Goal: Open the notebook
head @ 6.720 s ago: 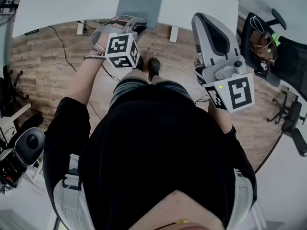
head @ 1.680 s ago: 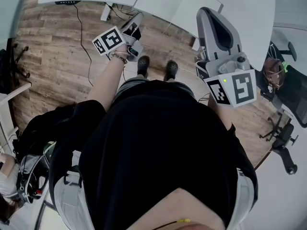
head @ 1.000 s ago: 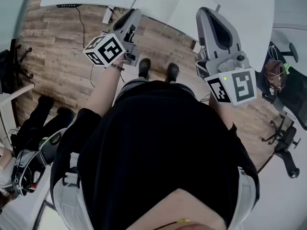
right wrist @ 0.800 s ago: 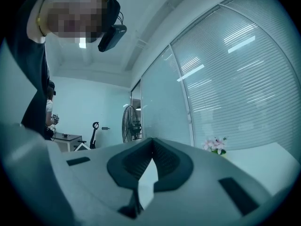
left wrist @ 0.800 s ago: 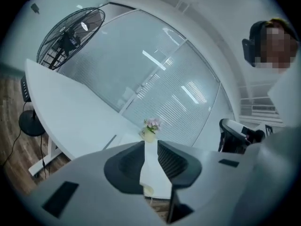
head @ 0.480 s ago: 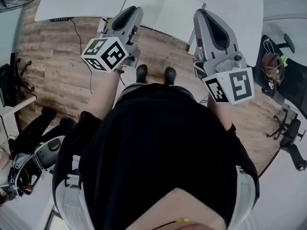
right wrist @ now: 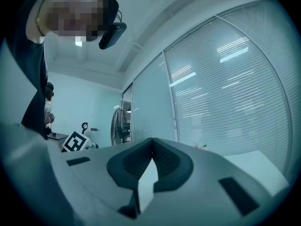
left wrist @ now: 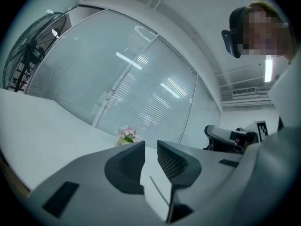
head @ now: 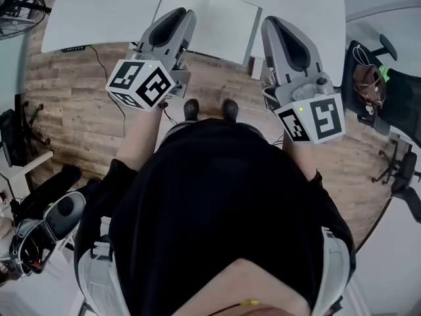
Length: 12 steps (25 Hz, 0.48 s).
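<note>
Your left tool is now up and level beside the right tool, no longer low by your leg. Both point at the notebook, which lies flat on the white worktop just ahead. The left jaws stand slightly apart and the right tips meet. Both are empty, so nothing is gripped yet.

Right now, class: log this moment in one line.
left gripper: open, empty | right gripper: shut, empty | notebook: flat on white table
</note>
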### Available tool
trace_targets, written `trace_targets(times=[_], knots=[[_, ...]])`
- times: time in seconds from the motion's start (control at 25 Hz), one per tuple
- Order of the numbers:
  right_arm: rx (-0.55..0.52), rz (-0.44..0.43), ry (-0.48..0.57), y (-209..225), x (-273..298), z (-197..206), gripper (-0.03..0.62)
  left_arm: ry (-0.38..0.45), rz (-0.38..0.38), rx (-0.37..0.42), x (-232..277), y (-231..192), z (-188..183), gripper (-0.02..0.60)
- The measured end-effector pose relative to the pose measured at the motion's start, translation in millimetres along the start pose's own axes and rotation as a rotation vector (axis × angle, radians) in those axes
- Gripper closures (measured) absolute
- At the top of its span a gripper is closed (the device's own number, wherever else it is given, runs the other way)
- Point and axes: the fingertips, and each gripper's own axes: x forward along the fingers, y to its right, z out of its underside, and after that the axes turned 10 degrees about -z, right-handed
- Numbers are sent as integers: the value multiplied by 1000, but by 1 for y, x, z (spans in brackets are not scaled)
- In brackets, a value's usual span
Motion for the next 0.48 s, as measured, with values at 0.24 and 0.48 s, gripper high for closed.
trace_targets(times=[0.24,0.48], knots=[[-11,28,12,16,-8,-7,589,9,48,196,12,35,-16,506],[-20,47,16,25,-15,-11,589,53,76,236,16,58,-35,509]])
